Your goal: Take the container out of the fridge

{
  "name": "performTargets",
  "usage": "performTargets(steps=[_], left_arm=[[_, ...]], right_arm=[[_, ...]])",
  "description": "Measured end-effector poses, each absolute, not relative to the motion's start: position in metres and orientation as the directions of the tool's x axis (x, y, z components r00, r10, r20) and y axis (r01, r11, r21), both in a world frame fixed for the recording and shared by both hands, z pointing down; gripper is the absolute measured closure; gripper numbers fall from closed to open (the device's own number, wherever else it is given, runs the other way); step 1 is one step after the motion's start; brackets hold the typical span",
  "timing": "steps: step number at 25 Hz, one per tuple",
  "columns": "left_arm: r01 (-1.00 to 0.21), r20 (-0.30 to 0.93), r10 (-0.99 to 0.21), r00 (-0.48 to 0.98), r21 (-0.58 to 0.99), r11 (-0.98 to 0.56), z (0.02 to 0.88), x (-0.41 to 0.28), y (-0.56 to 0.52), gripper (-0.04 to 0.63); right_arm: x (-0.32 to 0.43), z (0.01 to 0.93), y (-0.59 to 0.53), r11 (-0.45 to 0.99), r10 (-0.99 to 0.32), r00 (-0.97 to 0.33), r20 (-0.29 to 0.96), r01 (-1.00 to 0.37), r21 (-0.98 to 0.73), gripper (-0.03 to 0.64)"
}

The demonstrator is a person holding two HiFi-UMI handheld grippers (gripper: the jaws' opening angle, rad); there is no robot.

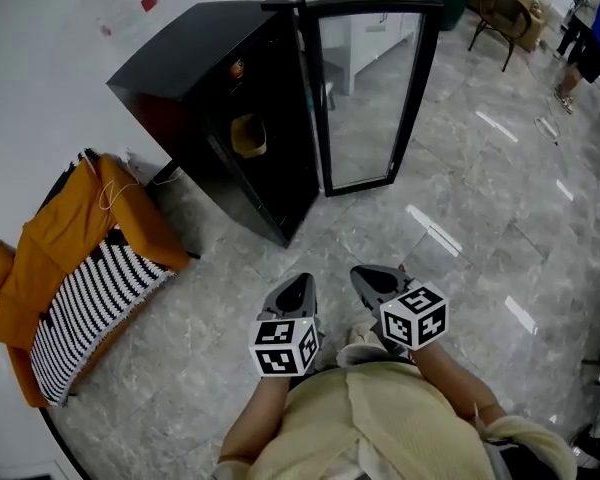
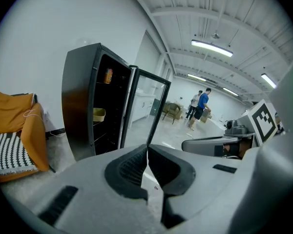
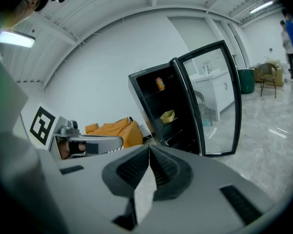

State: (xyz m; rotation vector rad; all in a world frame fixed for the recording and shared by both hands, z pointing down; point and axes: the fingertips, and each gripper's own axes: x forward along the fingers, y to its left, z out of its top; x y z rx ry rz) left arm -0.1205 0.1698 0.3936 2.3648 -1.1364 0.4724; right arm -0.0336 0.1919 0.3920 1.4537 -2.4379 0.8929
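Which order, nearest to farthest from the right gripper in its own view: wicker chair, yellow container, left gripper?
1. left gripper, close alongside, at left.
2. yellow container, inside the fridge, centre.
3. wicker chair, far back, at right.

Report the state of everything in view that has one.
Fridge: upright, open.
Door: swung wide open.
Container: inside the fridge, not gripped.
Orange item: inside the fridge, above the container.
Left gripper: shut, empty, short of the fridge.
Right gripper: shut, empty, short of the fridge.
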Motion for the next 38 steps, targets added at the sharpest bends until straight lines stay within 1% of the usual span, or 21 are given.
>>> performTargets(steps=[9, 16, 21, 28, 38], left_arm=[[-0.840, 0.497, -0.681, 0.538, 0.245, -0.485, 0.397, -0.104, 0.148, 0.569], [-0.857, 0.509, -0.693, 0.511, 0.239, -0.457, 0.402, -0.107, 0.133, 0.569], [-0.854, 0.508, -0.689, 0.517, 0.249, -0.458, 0.409, -0.102, 0.106, 0.569], [-0.827, 0.507, -0.659, 0.556, 0.261, -0.497, 0.411, -0.087, 0.067, 0.569], [-0.814, 0.522, -0.632, 0.573, 0.273, -0.512, 0.419, -0.092, 0.027, 0.569]], right_arm=[[0.001, 0.396, 0.168, 0.367, -0.737, -0.527, 0.424, -0.838, -0.404, 0.588], [0.000, 0.405, 0.153, 0.368, -0.720, -0.541, 0.434, -0.828, -0.423, 0.588], [-0.001, 0.407, 0.130, 0.372, -0.711, -0.545, 0.445, -0.828, -0.420, 0.588], [0.000, 0.407, 0.091, 0.362, -0.714, -0.529, 0.459, -0.840, -0.405, 0.588], [-0.008, 0.411, 0.045, 0.356, -0.709, -0.521, 0.476, -0.846, -0.396, 0.588]])
